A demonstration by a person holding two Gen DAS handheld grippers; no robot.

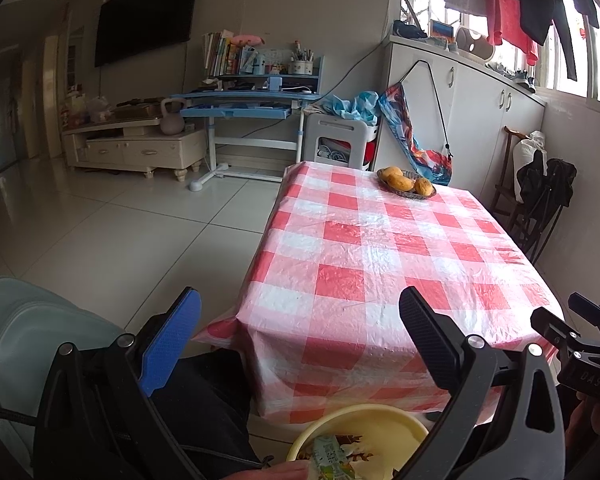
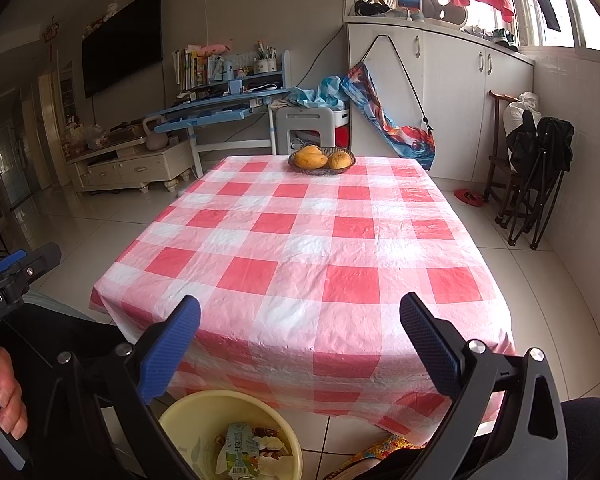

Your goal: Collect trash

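My left gripper [image 1: 300, 344] is wide open, nothing in it. My right gripper [image 2: 300, 348] is wide open too, w/ nothing between the fingers. Both hang in the air at the near end of the table [image 2: 300, 240], just off its edge.

The table has a red & white check cloth on it. At the far end sits a dark basket [image 2: 322, 160] w/ yellow-orange fruit [image 2: 310, 159] inside. The rest of the cloth is bare.

The trash is down low, by the near edge of the table. It's in a yellow bin [image 2: 288, 436] on the floor. In the bin I see a green & white snack wrapper [image 2: 240, 452] w/ a barcode, plus some white and brown scraps next to it. From my left cam the same bin [image 1: 380, 416] shows at the bottom, w/ the wrapper [image 1: 332, 460] poking up.

In my right cam, my left gripper shows at the left side, w/ a hand [image 2: 10, 396] wrapped on its handle. In my left cam, my right gripper shows at the far right.

Far back there's a TV [image 2: 120, 56] on the wall, a blue desk [image 2: 220, 108] w/ books, and white cupboards [image 2: 440, 92] by the window. A dark folded chair [image 2: 540, 176] leans near the right wall.
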